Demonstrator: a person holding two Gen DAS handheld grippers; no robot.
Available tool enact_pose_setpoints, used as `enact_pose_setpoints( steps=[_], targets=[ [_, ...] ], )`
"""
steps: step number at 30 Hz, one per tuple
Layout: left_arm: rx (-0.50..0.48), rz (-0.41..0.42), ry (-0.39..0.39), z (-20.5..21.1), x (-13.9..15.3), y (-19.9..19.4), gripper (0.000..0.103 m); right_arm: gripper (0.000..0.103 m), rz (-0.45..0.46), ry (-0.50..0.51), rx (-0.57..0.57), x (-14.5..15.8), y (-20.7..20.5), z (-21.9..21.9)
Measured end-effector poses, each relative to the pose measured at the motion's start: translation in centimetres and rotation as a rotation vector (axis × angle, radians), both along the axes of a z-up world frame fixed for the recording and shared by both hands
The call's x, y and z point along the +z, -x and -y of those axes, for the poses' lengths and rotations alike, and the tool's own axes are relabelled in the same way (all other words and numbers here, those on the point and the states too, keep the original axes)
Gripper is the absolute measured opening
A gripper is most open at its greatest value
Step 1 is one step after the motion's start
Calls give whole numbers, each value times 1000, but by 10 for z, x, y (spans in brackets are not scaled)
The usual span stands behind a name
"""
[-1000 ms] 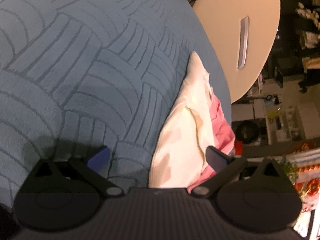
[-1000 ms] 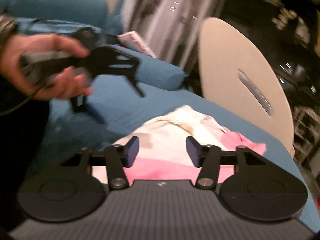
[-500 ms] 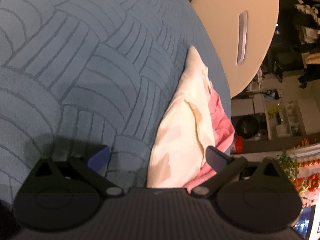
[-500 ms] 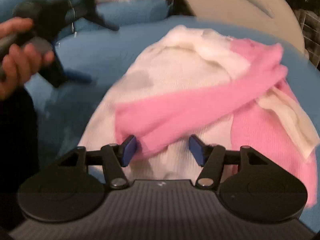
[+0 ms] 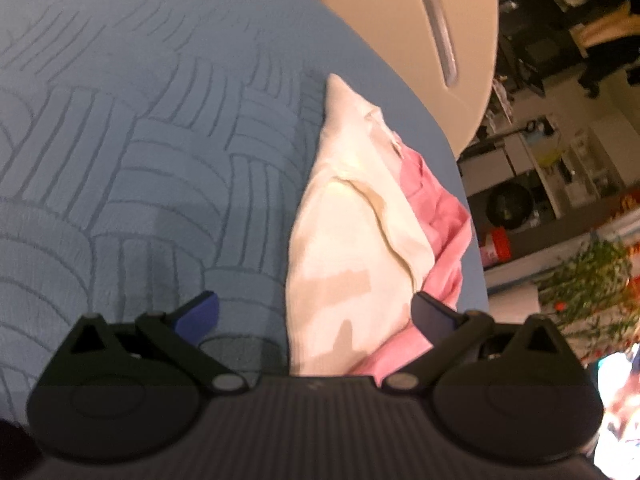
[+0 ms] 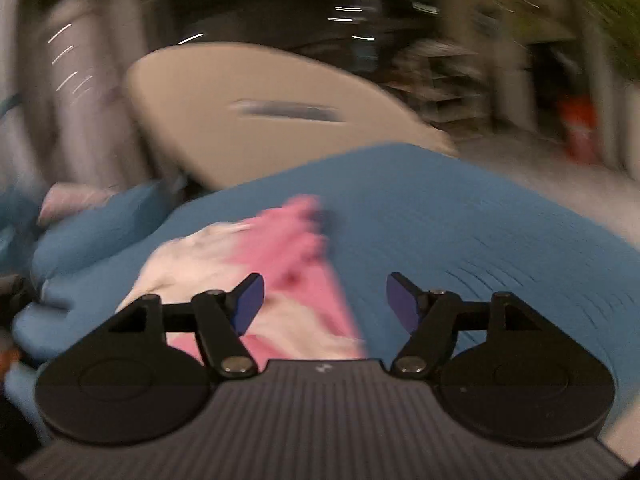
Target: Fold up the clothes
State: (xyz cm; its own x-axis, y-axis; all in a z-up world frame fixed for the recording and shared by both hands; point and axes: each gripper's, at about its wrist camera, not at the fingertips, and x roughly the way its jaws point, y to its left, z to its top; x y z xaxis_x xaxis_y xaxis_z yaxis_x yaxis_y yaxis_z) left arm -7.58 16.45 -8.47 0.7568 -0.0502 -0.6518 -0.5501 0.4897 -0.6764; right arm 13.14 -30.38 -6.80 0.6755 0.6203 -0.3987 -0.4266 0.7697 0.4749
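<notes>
Left wrist view, nearest first: left gripper (image 5: 314,314) along the bottom edge, blue-padded fingers spread wide, nothing pinched. Between and just beyond them, lower centre, a crumpled white-and-pink garment (image 5: 360,240), white part toward the left, pink folds (image 5: 444,216) toward the right, lying on a blue quilted bedspread (image 5: 140,140) with a stitched fan pattern. Garment reached upward to a white point near mid-frame, close to the bedspread's right edge. Farther off, upper centre-right, a beige oval board with a slot (image 5: 416,20). At far right, dim shelves with a dark round pot (image 5: 508,204), a red container (image 5: 496,246) and green leaves (image 5: 592,280).

Right wrist view, heavily smeared by motion: right gripper (image 6: 324,300) at the bottom, jaws opening and well apart, pads clear of the cloth, nothing pinched. Garment (image 6: 256,256) low and left of centre, its pink edge running under the gap between the fingers, white part further left. Bare bedspread (image 6: 460,220) spread to the right. Blue pillows (image 6: 92,232) at mid-left, blurred. Beyond, upper centre, the same slotted board (image 6: 272,120). Background too streaked to make out.
</notes>
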Motion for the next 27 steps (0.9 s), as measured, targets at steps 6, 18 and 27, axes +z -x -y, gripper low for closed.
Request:
enact_pose_setpoints(
  steps=[6, 18, 27],
  targets=[
    [-13, -3, -6, 4, 3, 6, 103, 73, -87, -120, 114, -14, -8, 3],
    [-17, 2, -2, 5, 1, 2, 103, 73, -123, -145, 186, -18, -4, -6],
    [-21, -3, -12, 6, 0, 0, 103, 73, -127, -164, 174, -23, -14, -15]
  ],
)
